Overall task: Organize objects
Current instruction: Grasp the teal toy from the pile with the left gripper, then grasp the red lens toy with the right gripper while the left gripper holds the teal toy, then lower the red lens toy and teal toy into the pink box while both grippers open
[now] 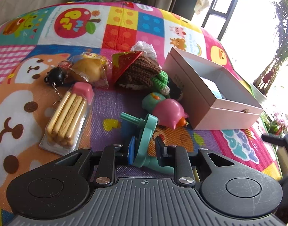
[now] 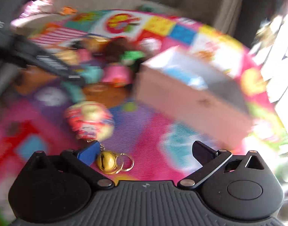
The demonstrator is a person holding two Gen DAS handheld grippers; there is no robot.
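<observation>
While the left gripper (image 1: 146,150) pinches the teal toy (image 1: 145,131) low over the play mat (image 1: 106,101), the box (image 1: 210,94) sits open on the right. Lifting the toy clear of the pink pig (image 1: 168,113) would be wise. The right gripper (image 2: 144,150) is spread wide, beside a gold bell (image 2: 107,163).

"PET", seemingly, on mat's apple (image 1: 76,23)

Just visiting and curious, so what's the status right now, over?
Left gripper fingers around teal plastic toy, apparently gripping. Right gripper open, empty, view blurred. Open pink cardboard box ahead; pink pig-shaped toy between.
</observation>
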